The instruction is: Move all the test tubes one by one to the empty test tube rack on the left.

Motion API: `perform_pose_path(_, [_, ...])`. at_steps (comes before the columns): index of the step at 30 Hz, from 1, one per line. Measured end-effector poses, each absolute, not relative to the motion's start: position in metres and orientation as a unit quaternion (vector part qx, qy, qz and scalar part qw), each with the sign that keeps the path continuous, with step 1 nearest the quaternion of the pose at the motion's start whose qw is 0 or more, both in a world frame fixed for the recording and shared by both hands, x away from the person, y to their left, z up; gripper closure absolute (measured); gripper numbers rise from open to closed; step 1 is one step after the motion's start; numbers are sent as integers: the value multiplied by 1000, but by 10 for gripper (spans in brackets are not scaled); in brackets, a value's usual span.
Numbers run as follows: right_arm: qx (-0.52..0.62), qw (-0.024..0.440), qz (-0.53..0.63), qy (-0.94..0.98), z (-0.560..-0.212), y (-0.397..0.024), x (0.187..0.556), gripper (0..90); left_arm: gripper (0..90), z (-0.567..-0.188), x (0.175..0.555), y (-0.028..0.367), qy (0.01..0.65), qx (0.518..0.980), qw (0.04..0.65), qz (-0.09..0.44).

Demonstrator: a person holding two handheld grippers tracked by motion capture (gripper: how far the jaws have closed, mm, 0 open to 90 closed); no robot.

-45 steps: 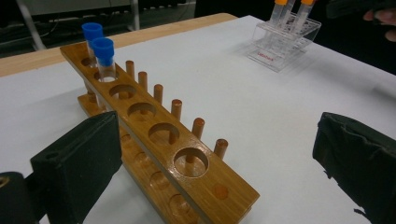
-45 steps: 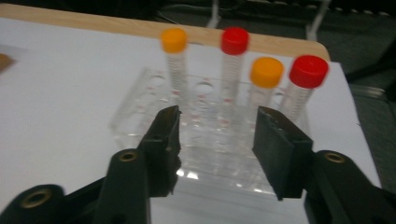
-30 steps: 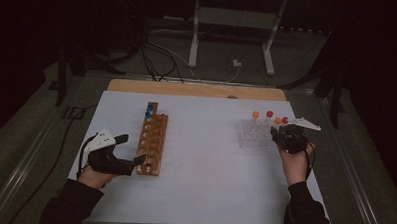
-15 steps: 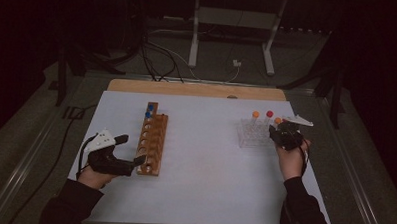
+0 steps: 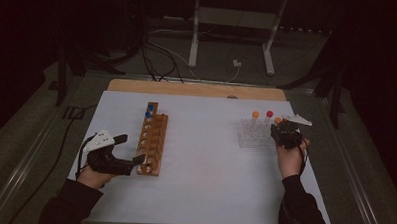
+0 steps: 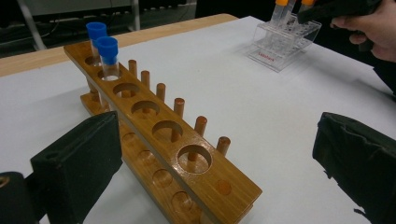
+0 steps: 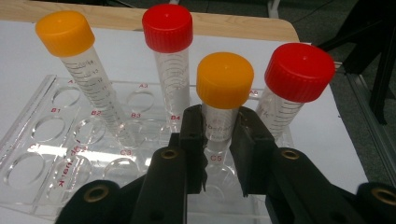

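While the orange-capped tube [image 7: 223,100] is standing in the near row of the clear plastic rack [image 7: 44,128], by the hole marked C5, the right gripper [image 7: 223,154] is pinching it just under the cap; its jaws have just been closing and the pads are now pressing on the tube wall from both sides. Judging the step as the grasp, with the lift-out coming next. The next move is calling for a straight pull up along the tube's own axis so the bottom is clearing the hole without dragging the light rack or knocking the neighbours. The tube's long axis is running near vertical, cap up, leaning slightly at most. Just beside it a red-capped tube [image 7: 292,88] is standing to its right in the right gripper view, another red-capped tube [image 7: 170,60] is sitting behind, and a second orange-capped tube [image 7: 81,70] is tilting off at the far left of the rack. In the high view the rack is sitting on the right part of the white tabletop [image 5: 210,157]. Well apart on the left, the wooden rack [image 5: 152,140] is lying lengthwise away from the person, two blue-capped tubes [image 6: 103,51] filling its far holes, the other holes vacant. The left gripper [image 5: 130,148] is hovering wide apart at the wooden rack's near end, gripping nothing.
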State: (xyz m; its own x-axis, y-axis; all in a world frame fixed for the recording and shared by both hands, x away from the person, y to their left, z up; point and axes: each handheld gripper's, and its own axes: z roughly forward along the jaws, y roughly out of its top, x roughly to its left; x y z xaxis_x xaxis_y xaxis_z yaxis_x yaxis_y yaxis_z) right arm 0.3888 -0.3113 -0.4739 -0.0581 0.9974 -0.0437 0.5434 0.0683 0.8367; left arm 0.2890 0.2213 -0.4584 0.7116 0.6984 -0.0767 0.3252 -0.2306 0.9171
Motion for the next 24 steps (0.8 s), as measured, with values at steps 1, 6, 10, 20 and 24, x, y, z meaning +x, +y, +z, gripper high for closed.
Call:
perform_pose_path(1, [595, 341, 331, 648, -473, -311, 389, 751, 23, -458, 289, 221, 335, 764, 522, 180])
perform_pose_path(6, [591, 344, 332, 650, -469, -311, 387, 752, 23, -457, 289, 221, 333, 763, 523, 179])
perform_pose_path(10, [588, 348, 333, 650, -462, -310, 386, 752, 23, -456, 288, 220, 332, 764, 523, 180])
perform_pose_path(20, [572, 371, 340, 648, -443, -307, 379, 752, 23, -453, 288, 221, 330, 763, 526, 181])
perform_pose_path(24, [562, 381, 346, 648, -432, -305, 374, 752, 23, -450, 287, 220, 327, 763, 527, 184])
